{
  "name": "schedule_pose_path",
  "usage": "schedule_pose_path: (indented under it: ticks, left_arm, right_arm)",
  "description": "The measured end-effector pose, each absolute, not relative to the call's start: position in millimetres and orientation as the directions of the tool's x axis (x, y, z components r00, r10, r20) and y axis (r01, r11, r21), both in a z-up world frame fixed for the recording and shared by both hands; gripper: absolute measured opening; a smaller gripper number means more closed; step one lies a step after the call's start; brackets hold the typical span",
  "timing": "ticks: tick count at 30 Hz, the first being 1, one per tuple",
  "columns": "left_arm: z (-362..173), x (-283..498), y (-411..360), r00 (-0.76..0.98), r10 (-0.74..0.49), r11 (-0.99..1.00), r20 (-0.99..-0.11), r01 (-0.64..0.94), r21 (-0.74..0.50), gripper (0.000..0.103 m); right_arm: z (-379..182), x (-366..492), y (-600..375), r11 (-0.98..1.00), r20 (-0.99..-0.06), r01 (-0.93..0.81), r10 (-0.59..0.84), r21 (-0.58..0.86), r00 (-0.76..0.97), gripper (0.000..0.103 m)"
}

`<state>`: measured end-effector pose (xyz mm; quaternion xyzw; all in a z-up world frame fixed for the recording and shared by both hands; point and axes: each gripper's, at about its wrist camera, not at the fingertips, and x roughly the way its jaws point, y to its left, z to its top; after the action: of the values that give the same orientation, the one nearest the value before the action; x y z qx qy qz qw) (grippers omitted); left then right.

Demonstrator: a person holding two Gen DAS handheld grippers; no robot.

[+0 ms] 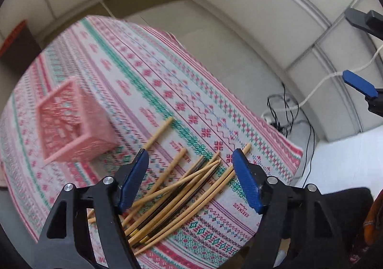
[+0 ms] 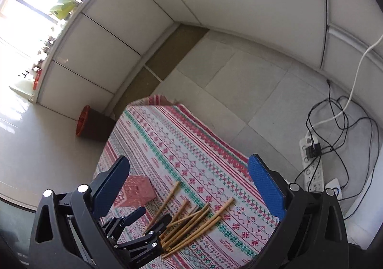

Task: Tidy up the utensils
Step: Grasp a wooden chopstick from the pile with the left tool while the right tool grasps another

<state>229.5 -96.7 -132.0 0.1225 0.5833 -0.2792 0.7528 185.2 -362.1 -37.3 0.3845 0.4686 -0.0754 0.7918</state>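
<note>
Several wooden and dark chopsticks (image 1: 182,187) lie in a loose pile on the patterned tablecloth (image 1: 167,82). A pink lattice basket (image 1: 71,123) stands on the cloth to their left. My left gripper (image 1: 190,154) is open and empty, low over the pile, its blue fingers on either side of the sticks. In the right wrist view the pile (image 2: 191,221) and the basket (image 2: 136,191) lie below, and the left gripper (image 2: 155,215) shows open beside the sticks. My right gripper (image 2: 189,161) is open and empty, high above the table. Its fingers (image 1: 359,82) show at the right edge of the left view.
The table's right edge (image 2: 215,135) drops to a tiled floor. A power strip with tangled black and white cables (image 2: 311,156) lies on the floor at the right. A brown bin with an orange rim (image 2: 88,123) stands beyond the table's far left.
</note>
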Motion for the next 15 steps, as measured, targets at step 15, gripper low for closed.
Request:
schedule_pose_path:
  ticks: [15]
  left_arm:
    - [-187.6,277.5,-111.5,0.111,-0.186,0.811,-0.976,0.579,-0.088,0.040]
  right_arm:
    - [-142.3,181.3,-363.0,0.623,-0.875,0.620,0.400,0.477,0.271,0.096]
